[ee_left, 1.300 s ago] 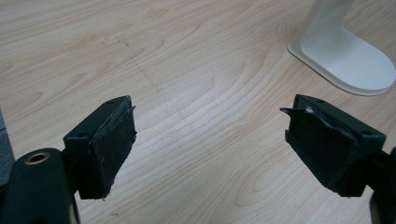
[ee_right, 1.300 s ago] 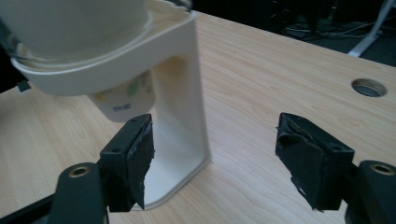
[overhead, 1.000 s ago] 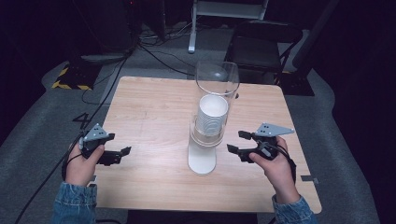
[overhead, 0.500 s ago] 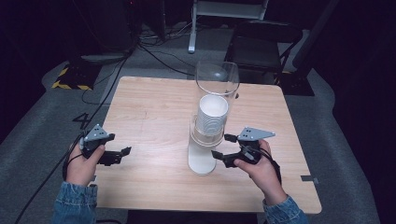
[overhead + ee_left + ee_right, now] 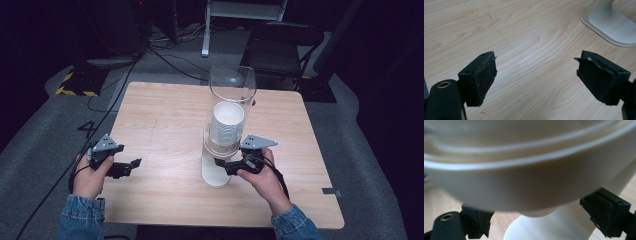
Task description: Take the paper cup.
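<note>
Cups point(image 5: 227, 122) sat stacked in a clear tube dispenser point(image 5: 231, 100) on a white stand point(image 5: 215, 172), mid-table point(image 5: 160, 115). Right gripper point(image 5: 222, 164) was right up at the stand's neck, jaws spread wide on either side; probably not gripping it, though the close-up was blurry. Left gripper point(image 5: 132, 165) hung wide open over bare wood, well left.

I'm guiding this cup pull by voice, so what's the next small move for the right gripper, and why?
Probably ease the right gripper a touch further in and close on the lowest cup. Its jaws stand open on either side beneath the dispenser, with the cup's bottom just above them and nothing gripped yet.
</note>
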Demonstrator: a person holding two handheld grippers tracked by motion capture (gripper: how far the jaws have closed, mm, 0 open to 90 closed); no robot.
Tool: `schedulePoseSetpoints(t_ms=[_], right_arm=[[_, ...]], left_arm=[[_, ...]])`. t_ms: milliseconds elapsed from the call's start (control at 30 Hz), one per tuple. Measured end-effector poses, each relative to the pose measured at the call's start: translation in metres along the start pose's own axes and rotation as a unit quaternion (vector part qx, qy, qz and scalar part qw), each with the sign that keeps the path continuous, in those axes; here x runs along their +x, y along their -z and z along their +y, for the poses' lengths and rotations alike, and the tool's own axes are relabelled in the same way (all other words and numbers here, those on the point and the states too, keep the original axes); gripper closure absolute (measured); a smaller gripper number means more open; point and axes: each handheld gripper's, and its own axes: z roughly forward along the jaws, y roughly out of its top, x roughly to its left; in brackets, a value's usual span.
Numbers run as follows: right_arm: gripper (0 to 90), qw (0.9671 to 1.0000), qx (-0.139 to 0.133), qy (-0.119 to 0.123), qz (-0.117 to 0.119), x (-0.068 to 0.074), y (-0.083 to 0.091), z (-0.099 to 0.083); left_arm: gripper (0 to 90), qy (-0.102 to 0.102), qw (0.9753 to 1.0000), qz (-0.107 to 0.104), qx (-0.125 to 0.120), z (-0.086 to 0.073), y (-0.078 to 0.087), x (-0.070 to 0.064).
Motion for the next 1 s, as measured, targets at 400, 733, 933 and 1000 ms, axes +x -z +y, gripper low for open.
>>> schedulePoseSetpoints(t_ms=[400, 733, 933, 1000], right_arm=[[26.4, 0.9987, -0.05, 0.008, -0.008, 0.0047, -0.0079, -0.0006], [32.8, 0.9979, -0.056, 0.028, -0.013, 0.0088, -0.0067, -0.0018], [33.5, 0.998, -0.054, 0.028, -0.014, 0.0095, -0.0066, -0.0031], [33.7, 0.9982, -0.05, 0.029, -0.015, 0.0096, -0.0067, -0.0039]], left_arm=[[15.7, -0.002, 1.0, 0.001, 0.002, -0.0011, -0.0008, 0.0], [15.7, -0.001, 1.0, 0.0, 0.003, -0.0013, -0.0001, 0.0003], [15.7, -0.003, 1.0, 0.0, 0.004, -0.0014, -0.0002, 0.0005], [15.7, -0.003, 1.0, 0.0, 0.004, -0.0015, -0.0001, 0.0005]])
